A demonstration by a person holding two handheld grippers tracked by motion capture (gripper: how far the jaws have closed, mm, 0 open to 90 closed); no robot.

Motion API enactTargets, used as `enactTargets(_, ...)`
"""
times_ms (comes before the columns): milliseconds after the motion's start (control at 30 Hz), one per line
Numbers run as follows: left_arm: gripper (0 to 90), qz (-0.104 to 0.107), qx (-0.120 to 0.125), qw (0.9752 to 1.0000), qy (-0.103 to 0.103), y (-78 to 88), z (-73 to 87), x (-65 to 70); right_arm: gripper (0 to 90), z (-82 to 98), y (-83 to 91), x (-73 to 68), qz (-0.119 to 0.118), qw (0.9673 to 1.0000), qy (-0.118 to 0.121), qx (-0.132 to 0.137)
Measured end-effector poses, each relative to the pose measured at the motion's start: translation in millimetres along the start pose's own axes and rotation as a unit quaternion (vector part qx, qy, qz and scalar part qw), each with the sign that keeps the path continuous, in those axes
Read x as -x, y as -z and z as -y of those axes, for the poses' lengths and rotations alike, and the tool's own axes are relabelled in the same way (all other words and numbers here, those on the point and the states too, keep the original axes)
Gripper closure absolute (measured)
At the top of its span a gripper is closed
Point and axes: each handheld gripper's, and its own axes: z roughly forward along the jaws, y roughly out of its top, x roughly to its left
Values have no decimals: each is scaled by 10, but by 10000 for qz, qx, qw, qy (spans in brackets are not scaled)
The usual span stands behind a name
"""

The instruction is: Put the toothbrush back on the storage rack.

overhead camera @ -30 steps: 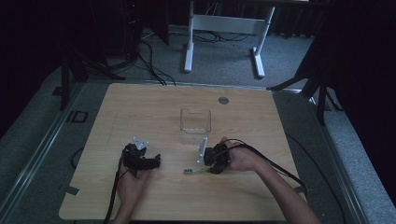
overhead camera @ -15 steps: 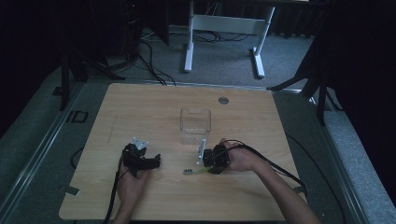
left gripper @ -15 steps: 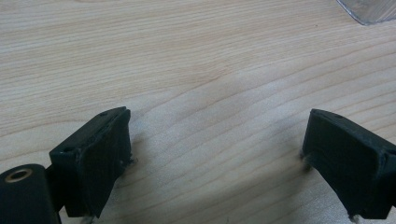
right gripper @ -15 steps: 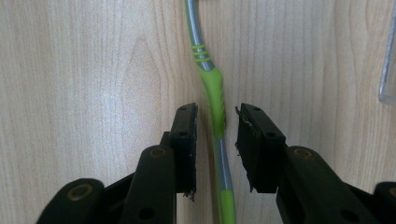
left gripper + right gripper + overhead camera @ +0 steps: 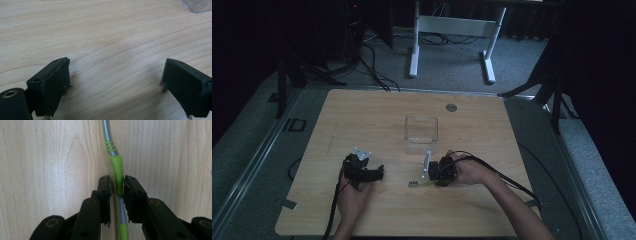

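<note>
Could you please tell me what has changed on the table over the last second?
Nothing visibly moved. The right gripper stays closed on the green and grey toothbrush lying on the wooden table, the left gripper stays open and low over bare wood, and the clear container stands where it was.

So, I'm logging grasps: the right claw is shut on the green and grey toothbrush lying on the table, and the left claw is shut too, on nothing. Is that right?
Not quite. The left claw is open: the left gripper view shows its jaws wide apart over bare table. The rest holds: the right claw is shut on the green and grey toothbrush.
</note>
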Motion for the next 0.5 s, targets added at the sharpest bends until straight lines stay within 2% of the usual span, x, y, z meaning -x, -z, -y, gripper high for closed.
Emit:
enactTargets(400, 82, -1, 2, 10000, 2, 0, 0, 0, 771, -13, -37, -9, -10, 10000, 6, -68)
enactTargets(500, 82, 0, 1, 10000, -1, 0, 0, 0, 819, -15, -38, -13, -13, 10000, 49, -78)
